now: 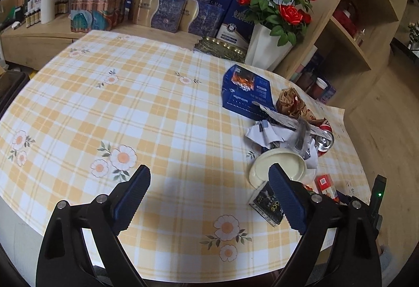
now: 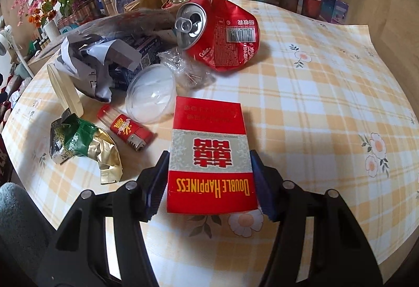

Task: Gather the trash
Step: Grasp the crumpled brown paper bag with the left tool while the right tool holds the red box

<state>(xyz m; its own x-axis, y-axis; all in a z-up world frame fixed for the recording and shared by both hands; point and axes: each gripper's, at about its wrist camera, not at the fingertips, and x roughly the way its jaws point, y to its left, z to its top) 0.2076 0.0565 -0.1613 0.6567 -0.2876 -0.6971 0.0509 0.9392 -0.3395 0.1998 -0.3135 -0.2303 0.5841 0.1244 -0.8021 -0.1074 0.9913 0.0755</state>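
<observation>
My right gripper (image 2: 209, 156) is shut on a red Double Happiness cigarette pack (image 2: 209, 129), one pad on each long side, low over the checked tablecloth (image 2: 314, 103). Beyond it lie a crushed red Coke can (image 2: 220, 32), a clear plastic lid (image 2: 150, 93), a red lighter (image 2: 131, 129), a green and gold wrapper (image 2: 83, 148) and crumpled white paper (image 2: 89, 61). My left gripper (image 1: 209, 171) stands open over the cloth with nothing between its fingers. The trash pile lies to its right: a cream lid (image 1: 280, 166), a dark wrapper (image 1: 264, 203) and a blue box (image 1: 244, 89).
A white vase of red roses (image 1: 267, 45) and stacked gift boxes (image 1: 167, 9) stand along the table's far edge. A wooden shelf unit (image 1: 353, 25) rises at the right. Grey-blue fabric (image 2: 15, 208) shows at the lower left of the right wrist view.
</observation>
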